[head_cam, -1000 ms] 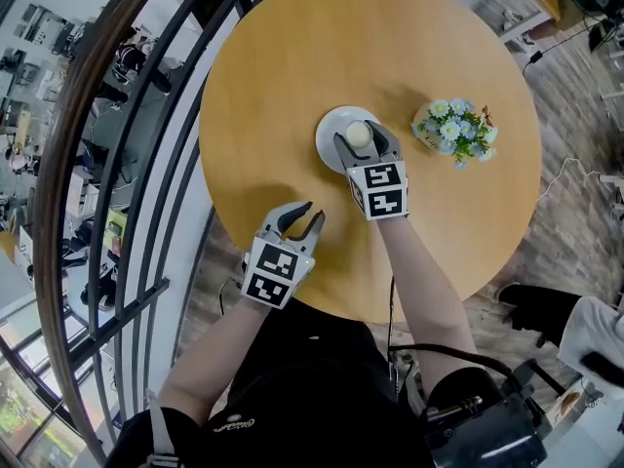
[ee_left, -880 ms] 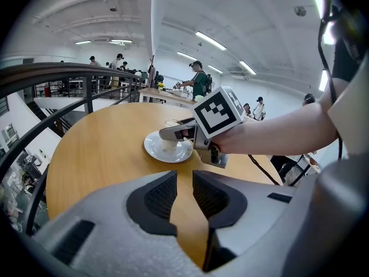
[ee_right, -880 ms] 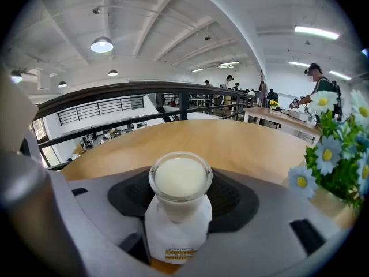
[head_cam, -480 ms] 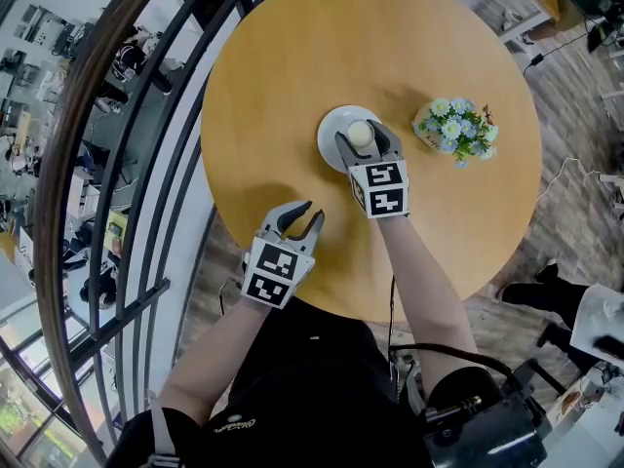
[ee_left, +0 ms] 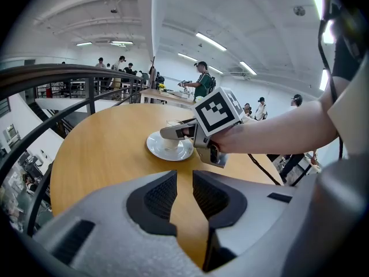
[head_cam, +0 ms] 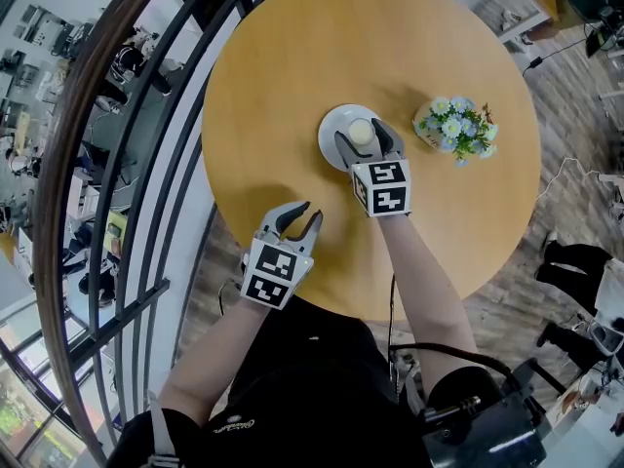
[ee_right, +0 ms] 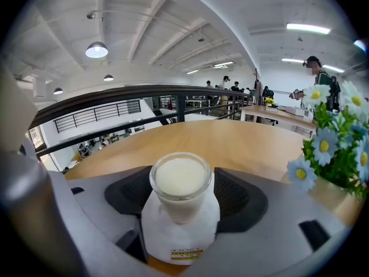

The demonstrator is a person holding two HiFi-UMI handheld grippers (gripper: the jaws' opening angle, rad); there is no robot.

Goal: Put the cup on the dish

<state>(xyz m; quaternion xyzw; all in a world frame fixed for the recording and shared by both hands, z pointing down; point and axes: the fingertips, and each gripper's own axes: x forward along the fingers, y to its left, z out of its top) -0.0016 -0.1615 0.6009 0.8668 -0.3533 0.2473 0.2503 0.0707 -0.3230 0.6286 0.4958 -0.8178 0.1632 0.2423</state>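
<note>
Round table [head_cam: 292, 76], near edge first: left claw [head_cam: 300, 218] narrowly parted and empty, then right claw [head_cam: 362, 136], whose jaws have just been opening around the cup [ee_right: 180, 180] standing on the dish [head_cam: 330, 130], so a skewed pull-back could clip and spill it.

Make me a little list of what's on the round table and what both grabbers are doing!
cup: holds something creamy white, stands on the dish
dish: white, mid-table
right gripper: jaws either side of the cup, just been opening, pads look off it
left gripper: open, empty, near the table edge
flowers: right of the dish
</note>
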